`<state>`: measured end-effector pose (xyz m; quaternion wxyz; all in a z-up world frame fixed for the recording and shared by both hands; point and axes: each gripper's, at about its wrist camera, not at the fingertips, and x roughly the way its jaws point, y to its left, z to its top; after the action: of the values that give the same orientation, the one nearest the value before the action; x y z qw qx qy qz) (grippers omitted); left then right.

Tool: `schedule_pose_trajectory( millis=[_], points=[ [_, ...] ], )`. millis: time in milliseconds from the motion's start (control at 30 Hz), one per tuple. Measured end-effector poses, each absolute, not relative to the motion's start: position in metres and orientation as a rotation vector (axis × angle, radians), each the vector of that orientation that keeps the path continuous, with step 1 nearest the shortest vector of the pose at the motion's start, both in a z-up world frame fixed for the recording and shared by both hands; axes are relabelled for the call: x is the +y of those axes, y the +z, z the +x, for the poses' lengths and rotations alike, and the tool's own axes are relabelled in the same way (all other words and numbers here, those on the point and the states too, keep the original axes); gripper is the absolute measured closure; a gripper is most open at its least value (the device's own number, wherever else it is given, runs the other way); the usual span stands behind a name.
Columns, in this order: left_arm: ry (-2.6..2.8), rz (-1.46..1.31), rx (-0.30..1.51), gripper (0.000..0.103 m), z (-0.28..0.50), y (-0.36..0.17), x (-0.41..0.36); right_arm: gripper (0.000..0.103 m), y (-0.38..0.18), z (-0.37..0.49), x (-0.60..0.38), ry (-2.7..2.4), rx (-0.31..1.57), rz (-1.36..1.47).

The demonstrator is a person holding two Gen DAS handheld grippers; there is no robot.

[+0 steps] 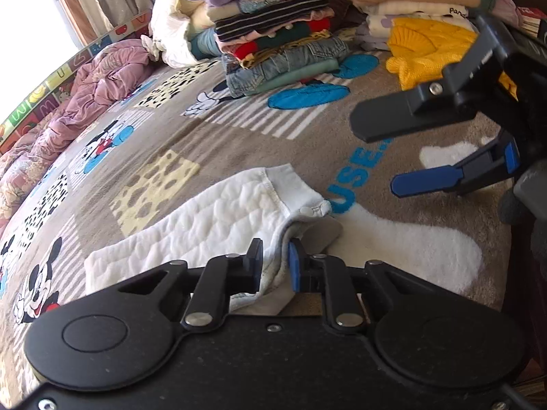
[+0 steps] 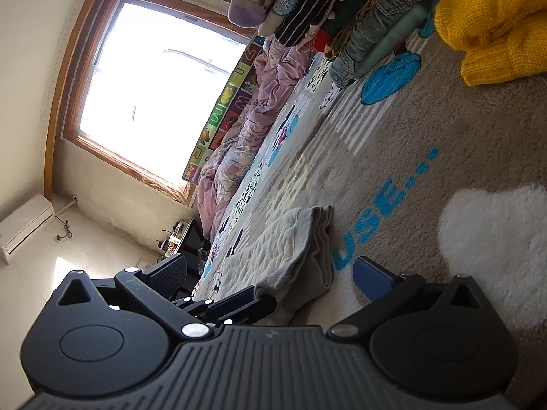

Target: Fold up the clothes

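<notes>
My left gripper (image 1: 276, 266) has its jaws pressed on the near edge of the white quilted garment (image 1: 218, 225), so the cloth is pinched between the two pads; my right gripper (image 1: 403, 157) stands spread and holds nothing, and in the left wrist view it hangs at about three o'clock, above the blanket (image 1: 239, 130) and apart from the cloth; in its own view the same gripper (image 2: 273, 283) shows one finger at nine o'clock and one blue pad at three o'clock, with the garment lying between and a little beyond them. The garment rests flat on the blanket and seems already folded in layers, with a snap button at its collar end around one o'clock from my left jaws; I judge the fold is partly made. Further out, at twelve o'clock, there is the stack of folded clothes (image 1: 277, 37), and a yellow knit (image 1: 427, 48) at two o'clock; a pink quilt (image 1: 95, 92) lies at ten o'clock. The danger, I think, is this: I hold only one edge; if I lift or pull with the left alone, the layers may slide apart and the fold opens; also the fleecy blanket may drag the lower layer; the right should take the other corner first.
</notes>
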<state>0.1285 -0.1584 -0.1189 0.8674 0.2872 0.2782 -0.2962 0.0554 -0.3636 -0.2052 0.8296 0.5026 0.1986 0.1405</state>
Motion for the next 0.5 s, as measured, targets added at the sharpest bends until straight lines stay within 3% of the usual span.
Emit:
schedule_pose_trajectory(
  millis=[500],
  points=[
    [-0.387, 0.334, 0.484, 0.096, 0.151, -0.064, -0.078, 0.0, -0.192, 0.063, -0.341, 0.306, 0.49, 0.947]
  ],
)
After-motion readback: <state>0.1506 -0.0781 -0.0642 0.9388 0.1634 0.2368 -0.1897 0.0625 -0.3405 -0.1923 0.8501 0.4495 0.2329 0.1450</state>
